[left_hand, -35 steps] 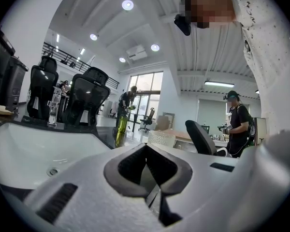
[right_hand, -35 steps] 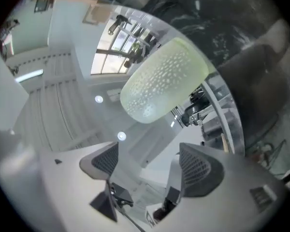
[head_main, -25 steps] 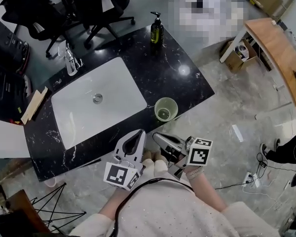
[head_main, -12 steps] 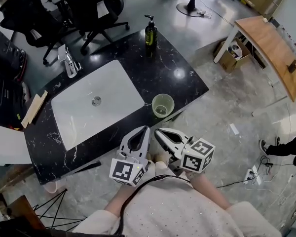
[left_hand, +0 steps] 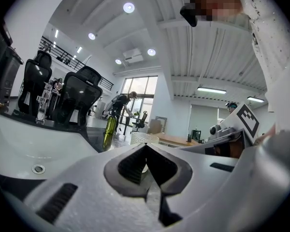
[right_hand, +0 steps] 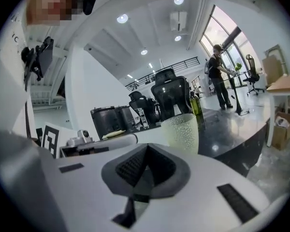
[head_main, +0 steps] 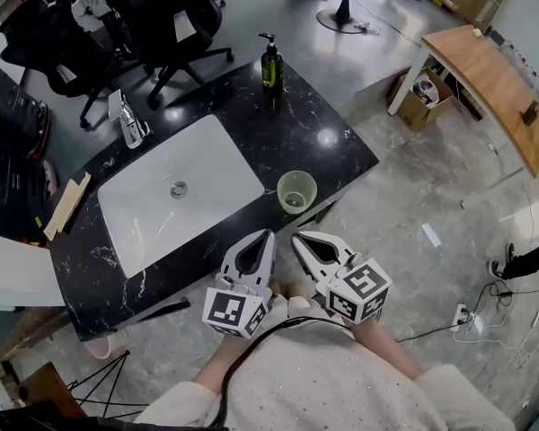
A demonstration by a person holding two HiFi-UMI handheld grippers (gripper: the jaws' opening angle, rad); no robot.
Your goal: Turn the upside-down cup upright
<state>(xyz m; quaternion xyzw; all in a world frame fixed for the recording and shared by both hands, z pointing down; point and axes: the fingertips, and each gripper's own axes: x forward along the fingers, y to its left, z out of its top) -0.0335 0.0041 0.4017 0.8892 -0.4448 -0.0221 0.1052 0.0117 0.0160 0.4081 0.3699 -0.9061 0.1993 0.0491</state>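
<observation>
Rolling over since a second ago, the right tool (head_main: 298,237) is now lying white side up beside the left tool (head_main: 268,234), both hovering just short of the bench (head_main: 328,137). Both are sitting closed and empty, their ribbed dark jaws pressing together at a point. Just beyond them, the cup (head_main: 297,191) is standing mouth-up near the front edge of the black, white-veined stone: round, pale green, translucent. Its dimpled, frosted wall is showing only in the right gripper view, while the head view is giving just rim and bottom. Further on, the smooth white rectangular sink (head_main: 207,155) is sitting sunk into the stone, and a green pump bottle (head_main: 270,61) is standing at the far edge.
</observation>
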